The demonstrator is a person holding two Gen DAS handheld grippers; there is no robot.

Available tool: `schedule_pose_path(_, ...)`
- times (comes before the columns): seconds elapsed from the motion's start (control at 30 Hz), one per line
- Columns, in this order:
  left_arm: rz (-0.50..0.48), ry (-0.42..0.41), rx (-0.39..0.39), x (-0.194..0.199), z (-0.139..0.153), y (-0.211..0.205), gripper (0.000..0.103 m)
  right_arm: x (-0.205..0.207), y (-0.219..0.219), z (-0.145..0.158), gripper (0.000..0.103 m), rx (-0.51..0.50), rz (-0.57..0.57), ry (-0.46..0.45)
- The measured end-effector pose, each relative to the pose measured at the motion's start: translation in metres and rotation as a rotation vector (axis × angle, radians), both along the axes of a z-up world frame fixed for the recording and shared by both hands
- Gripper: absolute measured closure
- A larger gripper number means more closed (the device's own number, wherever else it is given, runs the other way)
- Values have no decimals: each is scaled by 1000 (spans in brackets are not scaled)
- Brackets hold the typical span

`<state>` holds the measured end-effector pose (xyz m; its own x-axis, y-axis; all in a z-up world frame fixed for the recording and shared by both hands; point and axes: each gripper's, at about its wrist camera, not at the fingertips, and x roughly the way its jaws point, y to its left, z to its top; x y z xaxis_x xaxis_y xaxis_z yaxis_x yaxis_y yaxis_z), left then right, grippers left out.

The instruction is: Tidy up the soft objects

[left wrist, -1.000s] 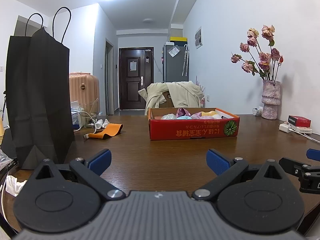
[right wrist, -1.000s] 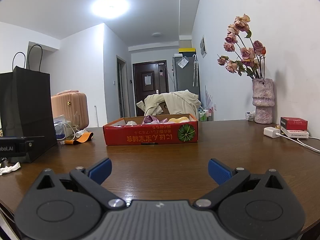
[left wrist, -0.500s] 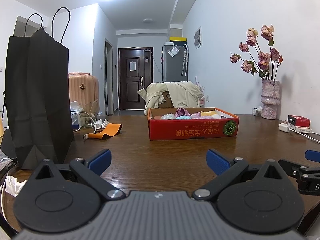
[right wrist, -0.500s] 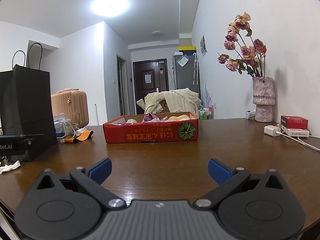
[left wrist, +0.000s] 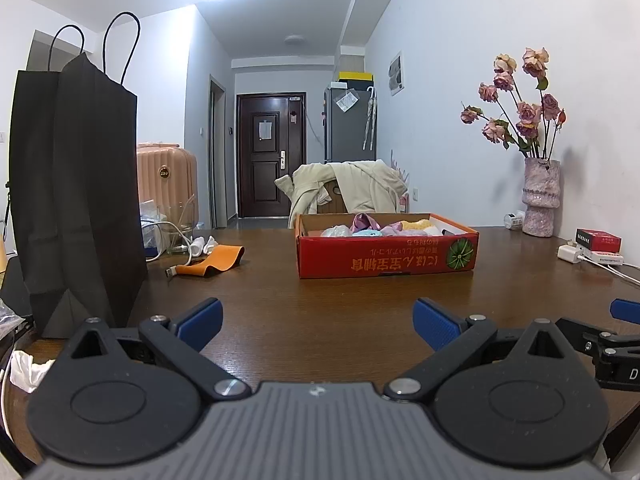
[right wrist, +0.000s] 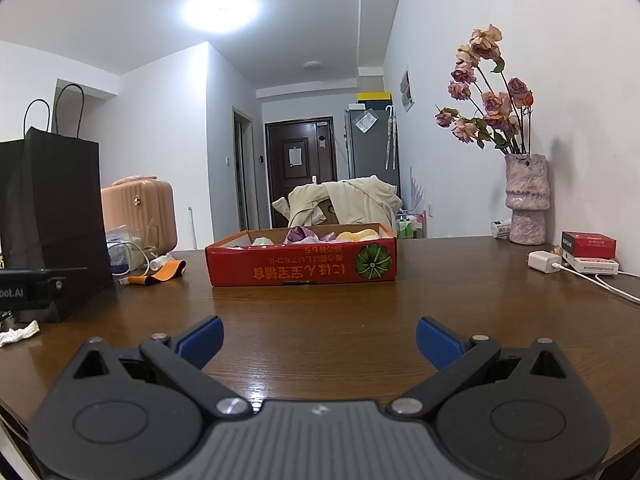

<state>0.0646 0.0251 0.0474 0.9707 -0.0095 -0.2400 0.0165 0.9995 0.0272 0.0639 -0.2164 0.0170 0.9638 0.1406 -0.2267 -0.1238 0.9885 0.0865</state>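
**Both grippers wide, nothing held; soft items sit in red box**

Left gripper (left wrist: 318, 322): jaws spread wide, blue pads far apart, nothing gripped. It is held low over the brown table (left wrist: 340, 304), near the front edge. Right gripper (right wrist: 320, 340): same state, jaws wide, nothing between the pads, also low over the table. The right gripper's tip is seen at the right edge of the left view; part of the left unit is seen at the left edge of the right view.

Straight ahead of both, well apart from the pads, the red box (left wrist: 386, 260) is set flat on the table, open top. Soft items (left wrist: 376, 227) are piled inside: pink/purple, teal, yellow and white pieces are seen above the rim. Exact count cannot be told. In the right view the same box (right wrist: 302, 264) is seen slightly left of centre.

Left of the box, an orange strap (left wrist: 212, 262) is laid on the table, with white cables and a clear glass (left wrist: 178, 232) just behind it. A tall black bag (left wrist: 76, 184) is stood upright at the left, close to the left gripper. A crumpled white tissue (right wrist: 18, 334) is seen near the front left edge.

Far right: a vase (right wrist: 526, 200) of dried roses against the wall, a red pack (right wrist: 588, 244) on a white power strip, a white charger (right wrist: 544, 260) beside it.

Behind the table: a beige coat (left wrist: 348, 186) draped over a chair, a pink suitcase (left wrist: 166, 178), a dark door.
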Motion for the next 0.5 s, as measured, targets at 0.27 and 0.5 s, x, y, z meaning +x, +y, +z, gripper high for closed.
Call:
schedule_pose_path(0.27,2,-1,-1,0,0,-2,0,1,-2,-1,0,-2,-6,-1)
schedule_pose_path(0.5,2,3,-3,1,-1,-1,0,0,-1,-2,0,0,-11,-9)
